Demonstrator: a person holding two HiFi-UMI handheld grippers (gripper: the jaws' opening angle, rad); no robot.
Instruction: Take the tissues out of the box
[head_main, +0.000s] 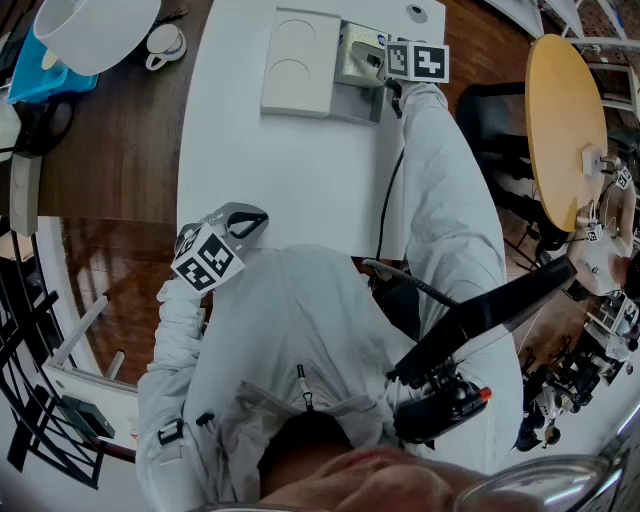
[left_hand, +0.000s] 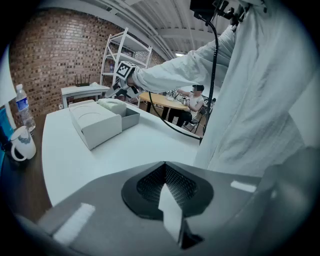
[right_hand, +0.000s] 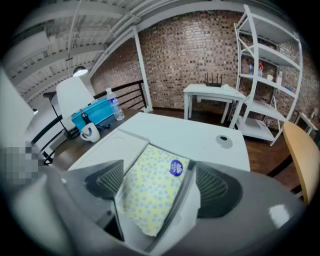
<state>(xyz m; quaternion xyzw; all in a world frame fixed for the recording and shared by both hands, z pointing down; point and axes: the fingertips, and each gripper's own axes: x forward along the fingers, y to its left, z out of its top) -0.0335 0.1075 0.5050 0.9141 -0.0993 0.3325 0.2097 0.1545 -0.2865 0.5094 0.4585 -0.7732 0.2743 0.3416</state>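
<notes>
An opened white box lies at the table's far side, its lid (head_main: 295, 60) folded to the left of the grey tray (head_main: 352, 100). In that tray rests a yellow dotted tissue pack (head_main: 358, 50) with a blue sticker (right_hand: 176, 168). My right gripper (head_main: 386, 72) reaches in from the right. Its jaws stand wide on either side of the tissue pack (right_hand: 150, 192), and the tray's wall sits between the pack and the right pad. My left gripper (head_main: 245, 220) hangs shut at the table's near edge with nothing in it. From there it looks toward the box (left_hand: 95, 122).
A white mug (head_main: 165, 45), a blue container (head_main: 40, 75) and a water bottle (left_hand: 22, 107) stand on the wooden surface left of the table. A round yellow table (head_main: 565, 120) is at the right. A cable hole (head_main: 416, 13) sits beyond the box. Someone sits in the background (left_hand: 192, 102).
</notes>
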